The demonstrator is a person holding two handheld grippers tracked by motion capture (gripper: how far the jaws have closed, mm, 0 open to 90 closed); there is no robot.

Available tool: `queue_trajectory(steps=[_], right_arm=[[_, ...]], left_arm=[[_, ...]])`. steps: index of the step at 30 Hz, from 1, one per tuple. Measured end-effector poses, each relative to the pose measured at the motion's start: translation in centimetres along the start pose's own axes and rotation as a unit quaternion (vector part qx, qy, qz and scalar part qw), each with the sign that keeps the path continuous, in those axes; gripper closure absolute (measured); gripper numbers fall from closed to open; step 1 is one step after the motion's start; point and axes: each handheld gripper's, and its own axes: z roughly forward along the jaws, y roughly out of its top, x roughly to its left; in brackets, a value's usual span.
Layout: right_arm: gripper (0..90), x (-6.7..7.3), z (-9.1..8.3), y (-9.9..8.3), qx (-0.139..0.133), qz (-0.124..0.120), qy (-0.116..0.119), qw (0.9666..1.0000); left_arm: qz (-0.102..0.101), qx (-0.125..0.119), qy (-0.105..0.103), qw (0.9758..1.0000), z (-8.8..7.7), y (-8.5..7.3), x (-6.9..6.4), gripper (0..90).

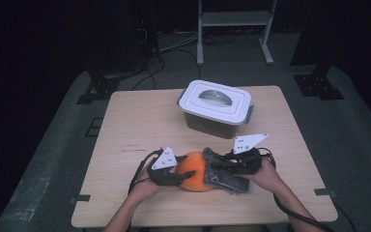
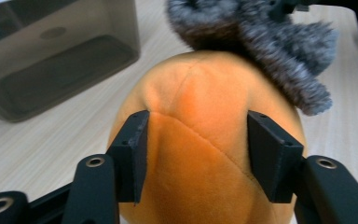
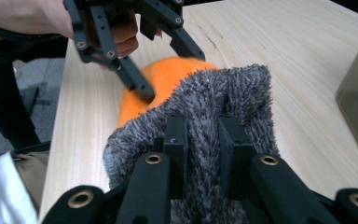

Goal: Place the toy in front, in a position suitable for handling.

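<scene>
High view: an orange plush ball (image 1: 193,171) lies on the wooden table (image 1: 140,125), near the edge where the person sits. It is the thing to find everything else by. A fuzzy grey cloth (image 1: 224,173) is draped on the ball's right side and touches it. Farther back from the ball, toward the far edge of the table, stands a box with a white lid (image 1: 216,108) — it is well apart from the ball and its lid is on.

The left gripper (image 1: 176,177) is at the ball's left side, with the person's left hand (image 1: 145,186) just behind it. The right gripper (image 1: 222,166) is at the ball's right side, on the grey cloth, held by the right hand (image 1: 265,173).

In the left gripper view, the two black jaws stand on either side of the orange ball (image 2: 205,154), and both pads press into its soft skin. The grey cloth (image 2: 279,51) sits at the far end of the ball, and the dark box (image 2: 51,56) stands beyond it on the left.

In the right gripper view, the jaws are close together and pinch a fold of the grey cloth (image 3: 223,107) — the fuzz bulges up between them. Past the cloth the orange ball (image 3: 168,77) peeks out, with the left gripper (image 3: 170,70) clamped around it.
</scene>
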Motion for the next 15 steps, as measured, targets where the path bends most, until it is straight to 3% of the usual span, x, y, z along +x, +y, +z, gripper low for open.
queue_trajectory(steps=[4, 7, 9, 15], right_arm=[[75.1, -0.1, 0.9, -0.5, 0.008, 0.006, 0.015, 0.9998], [75.4, 0.2, 0.9, -1.0, 0.017, 0.002, 0.025, 0.9995], [75.4, 0.3, 0.7, -1.0, 0.021, 0.001, 0.026, 0.9995], [75.4, 1.2, 0.9, 0.3, 0.009, -0.018, 0.019, 0.9996]], left_arm=[[-0.009, 0.002, -0.022, 0.9997, -0.5, -0.1, 0.3, 27.6], [-0.018, -0.005, -0.018, 0.9997, -0.7, 0.1, 0.5, 19.7], [-0.013, 0.002, -0.029, 0.9995, -0.4, 0.1, 0.4, 23.6], [0.025, 0.018, -0.033, 0.9990, 0.1, 0.1, -0.6, 32.0]])
